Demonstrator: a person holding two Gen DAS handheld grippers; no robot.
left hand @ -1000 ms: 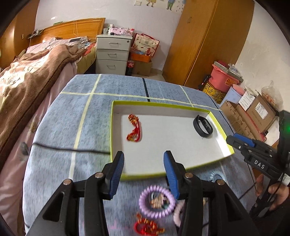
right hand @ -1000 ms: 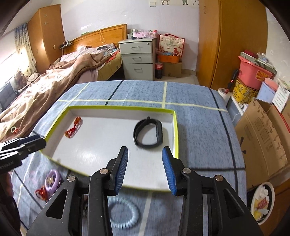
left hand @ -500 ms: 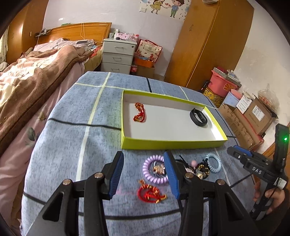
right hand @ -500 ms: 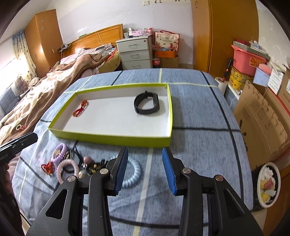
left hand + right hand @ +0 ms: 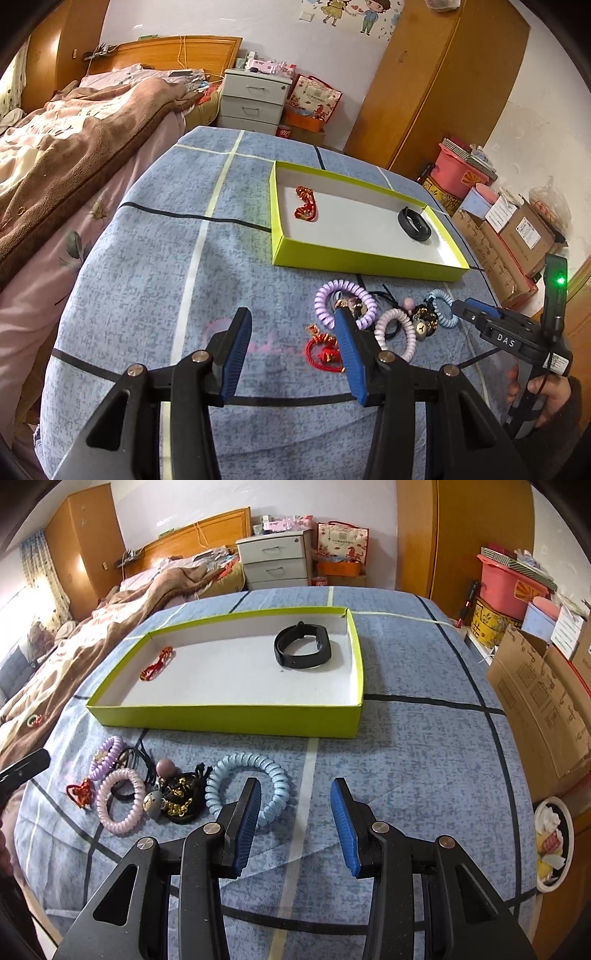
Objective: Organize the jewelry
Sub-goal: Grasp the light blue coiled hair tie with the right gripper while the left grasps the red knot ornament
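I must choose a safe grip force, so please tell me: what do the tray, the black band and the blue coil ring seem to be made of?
Tray: probably cardboard, matte; thin folded walls, green outside, white inside.
Black band: looks like rubber or silicone; smooth with a dull sheen, holds its loop.
Blue coil ring: likely glossy plastic; a spiral cord with highlights on each turn.

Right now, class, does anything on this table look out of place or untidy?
Yes: beside the green tray, which holds only a black band and a red bracelet, the remaining jewelry lies in a tangled heap, unsorted.
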